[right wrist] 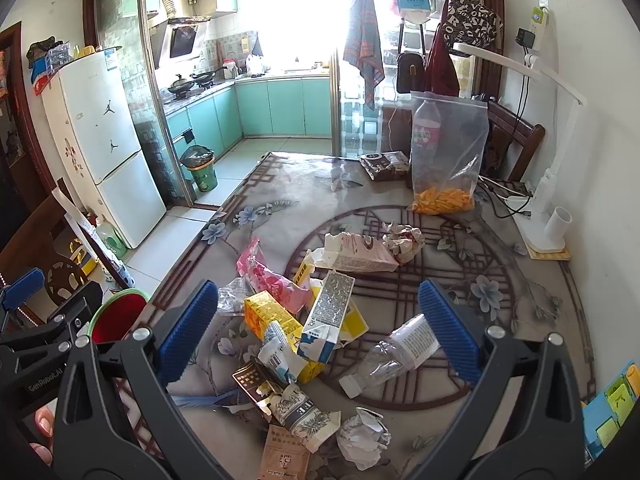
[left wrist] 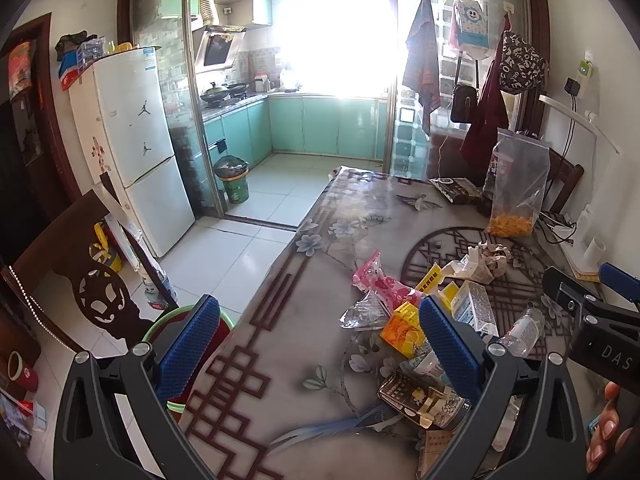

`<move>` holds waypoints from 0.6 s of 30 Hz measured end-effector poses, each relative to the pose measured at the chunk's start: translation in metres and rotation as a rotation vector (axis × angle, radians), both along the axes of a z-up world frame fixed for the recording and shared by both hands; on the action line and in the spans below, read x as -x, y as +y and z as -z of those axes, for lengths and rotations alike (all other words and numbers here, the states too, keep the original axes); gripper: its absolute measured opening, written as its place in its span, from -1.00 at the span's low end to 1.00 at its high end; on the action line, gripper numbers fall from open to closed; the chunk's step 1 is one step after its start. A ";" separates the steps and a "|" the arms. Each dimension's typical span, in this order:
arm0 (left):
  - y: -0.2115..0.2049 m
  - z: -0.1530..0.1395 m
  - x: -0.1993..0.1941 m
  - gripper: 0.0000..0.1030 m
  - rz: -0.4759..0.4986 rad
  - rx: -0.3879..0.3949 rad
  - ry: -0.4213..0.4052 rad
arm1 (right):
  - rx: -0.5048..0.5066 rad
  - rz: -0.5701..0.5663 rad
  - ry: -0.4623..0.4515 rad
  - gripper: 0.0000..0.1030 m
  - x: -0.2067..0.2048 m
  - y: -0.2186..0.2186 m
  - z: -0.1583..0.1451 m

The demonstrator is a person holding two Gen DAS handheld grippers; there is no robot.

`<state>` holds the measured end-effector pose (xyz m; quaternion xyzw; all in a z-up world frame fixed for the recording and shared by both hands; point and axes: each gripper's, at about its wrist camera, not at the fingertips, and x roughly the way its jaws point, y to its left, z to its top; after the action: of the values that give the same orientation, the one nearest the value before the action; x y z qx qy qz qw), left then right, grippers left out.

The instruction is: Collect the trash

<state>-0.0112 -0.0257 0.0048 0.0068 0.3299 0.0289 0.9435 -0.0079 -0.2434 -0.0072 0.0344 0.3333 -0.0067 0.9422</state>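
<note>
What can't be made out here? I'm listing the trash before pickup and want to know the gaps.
- Red bin, right wrist view: the left gripper and table edge hide its lower part and contents.
- Brown packet, right wrist view: cut off by the bottom edge.
- Crushed clear bottle, left wrist view: its lower end sits behind the gripper frame.
- Carton print: too small to read.

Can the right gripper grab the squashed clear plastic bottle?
Probably yes. The right gripper hangs above the table with its jaws wide open, and the squashed clear plastic bottle lies uncovered between them, beside the pile of cartons.
</note>
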 end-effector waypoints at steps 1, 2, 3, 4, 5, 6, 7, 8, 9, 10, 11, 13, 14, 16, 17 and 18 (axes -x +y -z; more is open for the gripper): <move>-0.001 0.000 -0.001 0.85 0.002 0.000 0.001 | 0.000 0.001 0.000 0.93 0.000 0.000 0.000; -0.002 0.000 -0.002 0.85 0.005 -0.001 0.002 | -0.001 0.001 0.002 0.93 -0.001 0.000 0.000; -0.003 0.001 -0.002 0.85 0.007 -0.004 0.003 | -0.002 0.000 0.002 0.93 0.000 0.000 0.000; -0.004 0.001 -0.003 0.85 0.009 -0.005 0.004 | -0.002 0.000 0.003 0.93 -0.001 -0.001 0.000; -0.005 0.001 -0.003 0.85 0.011 -0.006 0.006 | -0.001 0.000 0.005 0.93 -0.001 -0.001 0.001; -0.005 0.002 -0.003 0.85 0.011 -0.008 0.008 | -0.001 0.000 0.005 0.93 -0.002 -0.001 0.000; -0.006 0.002 -0.004 0.85 0.011 -0.010 0.010 | 0.000 0.001 0.005 0.93 -0.002 -0.002 0.000; -0.006 0.003 -0.005 0.85 0.011 -0.010 0.013 | -0.001 0.001 0.006 0.93 -0.002 -0.002 0.001; -0.006 0.003 -0.005 0.85 0.011 -0.009 0.014 | -0.002 0.002 0.007 0.93 -0.003 -0.002 0.001; -0.007 0.003 -0.006 0.85 0.010 -0.010 0.015 | -0.002 0.002 0.008 0.93 -0.003 -0.002 0.001; -0.007 0.003 -0.006 0.85 0.010 -0.011 0.016 | -0.002 0.003 0.007 0.93 -0.003 -0.002 0.001; -0.007 0.003 -0.007 0.85 0.012 -0.012 0.015 | -0.002 0.004 0.008 0.93 -0.004 -0.002 0.001; -0.007 0.003 -0.007 0.85 0.012 -0.011 0.016 | -0.002 0.004 0.008 0.93 -0.004 -0.003 0.001; -0.007 0.003 -0.007 0.85 0.012 -0.011 0.016 | 0.000 0.006 0.008 0.93 -0.004 -0.004 0.002; -0.008 0.003 -0.008 0.85 0.013 -0.011 0.016 | 0.000 0.007 0.008 0.93 -0.004 -0.004 0.002; -0.008 0.003 -0.009 0.85 0.016 -0.011 0.017 | 0.000 0.009 0.009 0.93 -0.005 -0.005 0.003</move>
<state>-0.0025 -0.0339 0.0015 0.0149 0.3379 0.0230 0.9408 -0.0032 -0.2484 -0.0100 0.0356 0.3372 -0.0111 0.9407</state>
